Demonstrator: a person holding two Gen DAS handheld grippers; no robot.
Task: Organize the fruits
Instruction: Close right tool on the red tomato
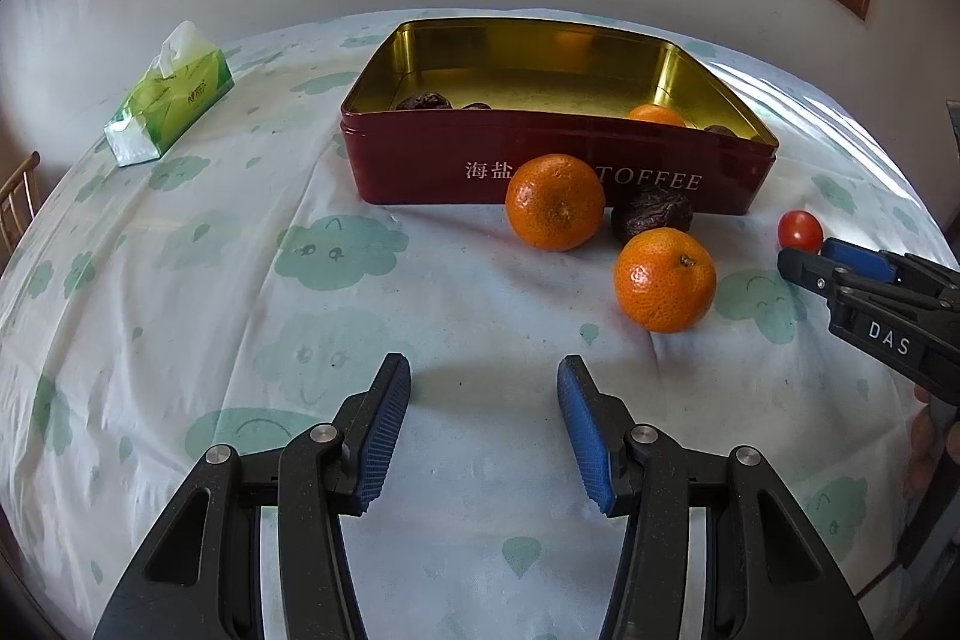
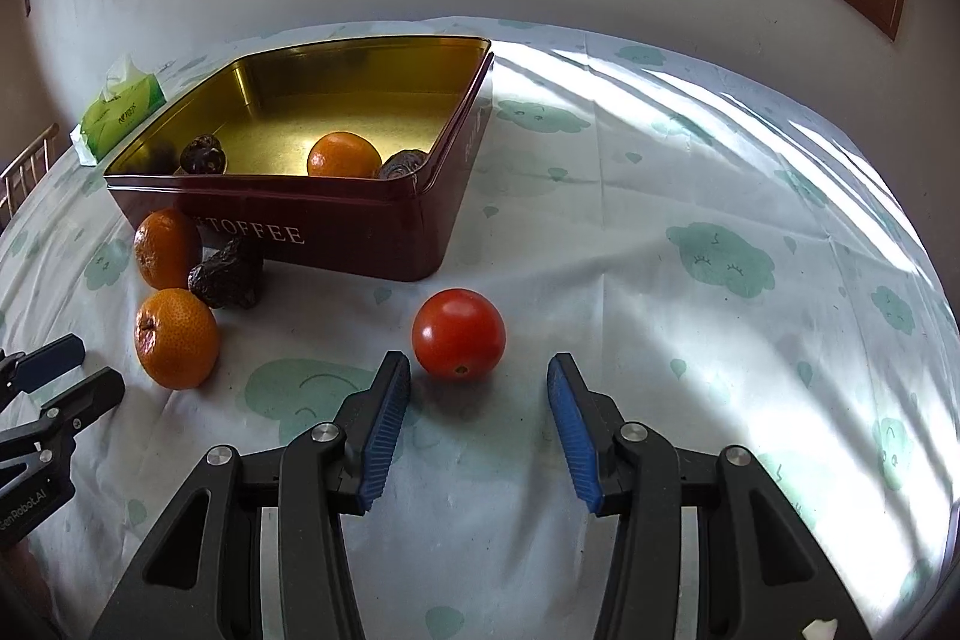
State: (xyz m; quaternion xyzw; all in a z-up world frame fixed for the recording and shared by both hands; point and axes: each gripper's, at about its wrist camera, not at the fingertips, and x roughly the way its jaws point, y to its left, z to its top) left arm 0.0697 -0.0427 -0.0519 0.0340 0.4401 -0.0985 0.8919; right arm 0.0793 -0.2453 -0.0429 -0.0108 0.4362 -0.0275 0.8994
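Note:
A dark red toffee tin (image 1: pixel 420 160) (image 2: pixel 360 244) with a gold inside stands open on the table, holding one mandarin (image 2: pixel 343 154) and several dark dried fruits (image 2: pixel 204 155). In front of it lie two mandarins (image 1: pixel 555 202) (image 1: pixel 665 279), a dark dried fruit (image 1: pixel 653 214) and a red tomato (image 2: pixel 459 333) (image 1: pixel 800 231). My left gripper (image 1: pixel 483 376) hangs open over bare cloth, short of the mandarins. My right gripper (image 2: pixel 479 370) is open too, its fingertips just short of the tomato, which lies slightly left of the gap's middle.
A green tissue pack (image 1: pixel 171 97) lies at the back left of the cloud-print tablecloth (image 1: pixel 240 310). A wooden chair back (image 1: pixel 18 196) shows past the left edge. A wall with a wood-framed window stands behind the table. Sunlight streaks fall across the right side.

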